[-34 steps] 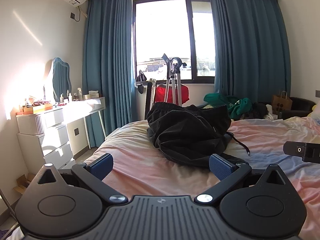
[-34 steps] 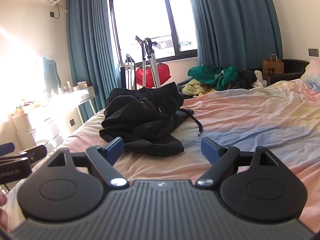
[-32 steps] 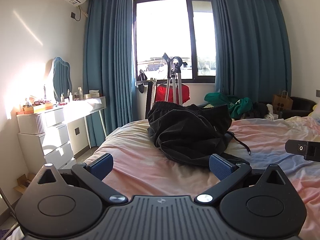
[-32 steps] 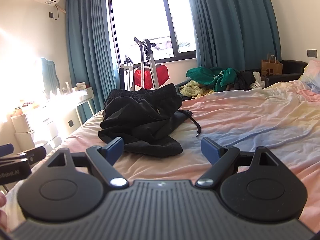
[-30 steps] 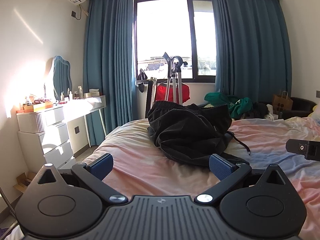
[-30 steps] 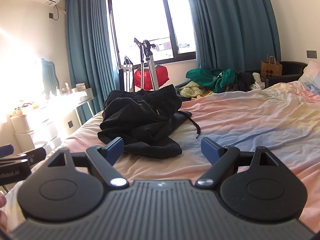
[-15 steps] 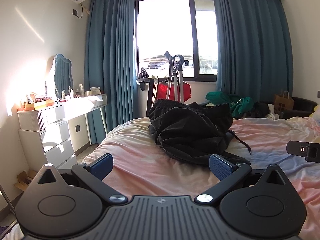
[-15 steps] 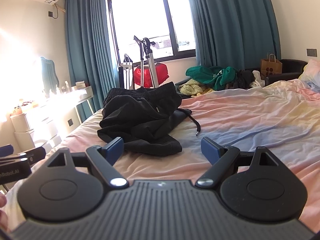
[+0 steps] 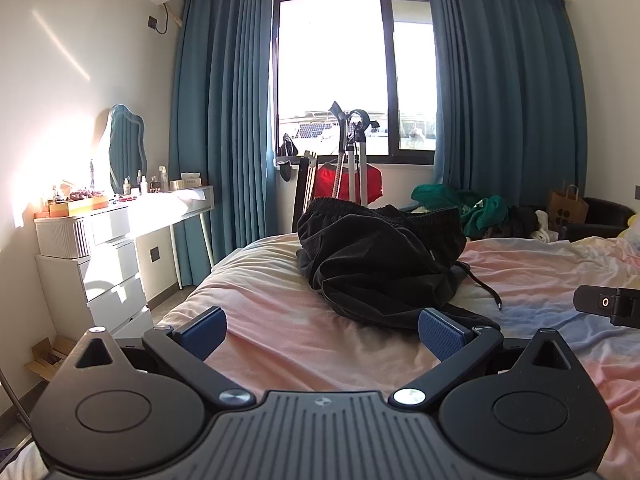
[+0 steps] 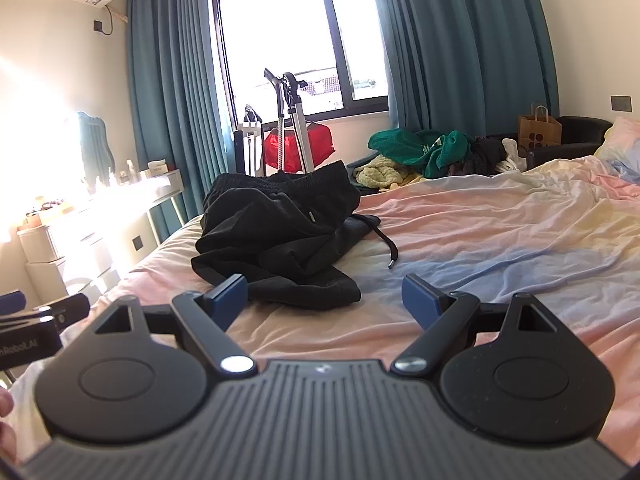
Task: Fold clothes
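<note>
A crumpled black pair of drawstring shorts [image 9: 380,264] lies heaped at frame centre on the pink and blue pastel bed sheet [image 10: 500,240]. To begin well, each gripper should likely reach for an opposite waistband corner and spread the fabric flat. The left gripper [image 9: 322,332] and right gripper [image 10: 324,296] both gape wide, holding and touching nothing.

The right gripper [image 10: 322,294] hangs low over the near part of the bed [image 10: 500,240], its blue-padded fingers [image 10: 418,296] spread wide and empty. A crumpled pair of black shorts [image 10: 280,240] lies just beyond the left finger, its drawstring [image 10: 386,246] trailing right across the pastel sheet. At the left edge, part of the left gripper [image 10: 36,328] shows. Far right, a green garment [image 10: 424,148] tops a pile of clothes.
</note>
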The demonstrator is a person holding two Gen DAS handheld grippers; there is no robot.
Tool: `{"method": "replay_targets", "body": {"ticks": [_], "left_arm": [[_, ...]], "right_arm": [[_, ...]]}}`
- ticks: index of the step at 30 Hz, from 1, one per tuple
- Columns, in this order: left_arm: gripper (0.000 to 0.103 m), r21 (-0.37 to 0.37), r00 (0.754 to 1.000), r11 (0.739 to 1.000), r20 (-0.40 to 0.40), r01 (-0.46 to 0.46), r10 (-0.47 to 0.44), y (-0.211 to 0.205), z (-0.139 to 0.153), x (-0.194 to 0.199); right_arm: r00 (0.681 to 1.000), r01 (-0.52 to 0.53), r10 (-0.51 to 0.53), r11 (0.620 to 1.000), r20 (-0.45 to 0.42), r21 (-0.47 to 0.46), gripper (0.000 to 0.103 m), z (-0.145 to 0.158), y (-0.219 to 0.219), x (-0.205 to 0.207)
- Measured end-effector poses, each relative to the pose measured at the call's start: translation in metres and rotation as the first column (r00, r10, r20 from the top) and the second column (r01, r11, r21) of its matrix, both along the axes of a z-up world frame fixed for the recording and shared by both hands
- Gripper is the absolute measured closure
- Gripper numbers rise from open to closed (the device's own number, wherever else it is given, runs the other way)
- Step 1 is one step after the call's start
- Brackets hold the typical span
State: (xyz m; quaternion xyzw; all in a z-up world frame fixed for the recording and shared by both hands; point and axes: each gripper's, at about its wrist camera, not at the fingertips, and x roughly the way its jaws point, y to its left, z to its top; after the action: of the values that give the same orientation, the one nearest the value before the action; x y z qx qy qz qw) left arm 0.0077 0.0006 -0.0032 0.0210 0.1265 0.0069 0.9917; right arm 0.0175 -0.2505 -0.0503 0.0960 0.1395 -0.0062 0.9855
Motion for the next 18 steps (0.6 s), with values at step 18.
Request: {"method": "replay_targets", "body": {"ticks": [18], "left_arm": [[0.000, -0.001, 1.000, 1.000, -0.006, 0.011, -0.011, -0.0020, -0.0062, 0.0003]], "right_arm": [[1.000, -0.012, 0.012, 0.999, -0.004, 0.032, 0.017, 0.0025, -0.0065, -0.0031]]}}
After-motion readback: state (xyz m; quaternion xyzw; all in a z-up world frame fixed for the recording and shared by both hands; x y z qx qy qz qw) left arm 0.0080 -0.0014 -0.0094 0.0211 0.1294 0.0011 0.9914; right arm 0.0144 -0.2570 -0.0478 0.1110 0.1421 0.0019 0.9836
